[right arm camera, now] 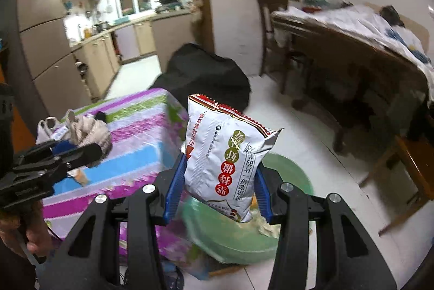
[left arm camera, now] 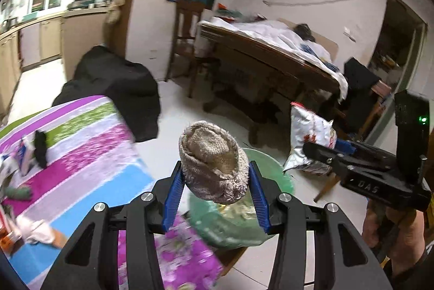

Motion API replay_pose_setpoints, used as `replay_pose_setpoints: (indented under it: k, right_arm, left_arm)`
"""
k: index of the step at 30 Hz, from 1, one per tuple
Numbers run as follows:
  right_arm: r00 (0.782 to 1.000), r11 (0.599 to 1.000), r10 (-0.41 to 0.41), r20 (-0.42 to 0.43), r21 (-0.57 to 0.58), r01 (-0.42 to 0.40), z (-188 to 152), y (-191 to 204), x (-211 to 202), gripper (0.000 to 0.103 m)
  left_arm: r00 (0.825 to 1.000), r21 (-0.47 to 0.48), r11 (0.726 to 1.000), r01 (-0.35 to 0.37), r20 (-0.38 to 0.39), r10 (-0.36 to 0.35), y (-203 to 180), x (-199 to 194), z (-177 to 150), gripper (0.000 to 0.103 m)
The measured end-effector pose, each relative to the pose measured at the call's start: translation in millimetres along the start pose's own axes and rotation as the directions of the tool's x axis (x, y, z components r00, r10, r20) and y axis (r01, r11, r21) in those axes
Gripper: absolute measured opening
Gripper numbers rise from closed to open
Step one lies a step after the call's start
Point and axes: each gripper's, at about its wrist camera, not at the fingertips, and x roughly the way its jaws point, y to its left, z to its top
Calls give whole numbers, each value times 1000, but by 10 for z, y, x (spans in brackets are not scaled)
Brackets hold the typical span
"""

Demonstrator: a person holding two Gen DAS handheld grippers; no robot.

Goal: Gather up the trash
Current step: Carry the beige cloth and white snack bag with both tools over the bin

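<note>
My left gripper [left arm camera: 215,173] is shut on a rolled grey knitted rag [left arm camera: 214,162], held in the air above a green bin [left arm camera: 233,225] lined with a green bag. My right gripper [right arm camera: 217,173] is shut on a silver snack bag [right arm camera: 227,157] with red and green print, also over the green bin [right arm camera: 230,233]. In the left wrist view the right gripper [left arm camera: 322,151] shows at the right with the snack bag [left arm camera: 309,138]. In the right wrist view the left gripper [right arm camera: 89,146] shows at the left with the rag [right arm camera: 92,132].
A table with a striped purple, green and blue cloth [left arm camera: 81,154] stands at the left, with small items on it. A black bag [left arm camera: 116,83] sits behind it. A wooden table [left arm camera: 271,56] with chairs stands at the right. A kitchen counter [right arm camera: 108,45] lies beyond.
</note>
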Motion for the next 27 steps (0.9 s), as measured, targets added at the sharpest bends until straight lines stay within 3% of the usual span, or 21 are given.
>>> replay_pose_setpoints:
  k: [5, 12, 20, 27]
  right_arm:
    - [996, 998, -13, -88, 57, 18, -27, -359, 231, 45]
    - [982, 995, 8, -190, 102, 12, -117, -686, 553, 45]
    - [964, 993, 33, -263, 117, -2, -238, -800, 775, 45]
    - [959, 991, 41, -281, 135, -2, -329, -926, 829, 45]
  left_arm:
    - [998, 15, 999, 33, -56, -33, -311, 464, 138, 48]
    - [988, 33, 999, 25, -153, -20, -507, 1145, 192, 48]
    - [968, 9, 1000, 7, -251, -4, -298, 1655, 10, 48]
    - [960, 8, 1000, 9, -281, -6, -233, 1890, -98, 48]
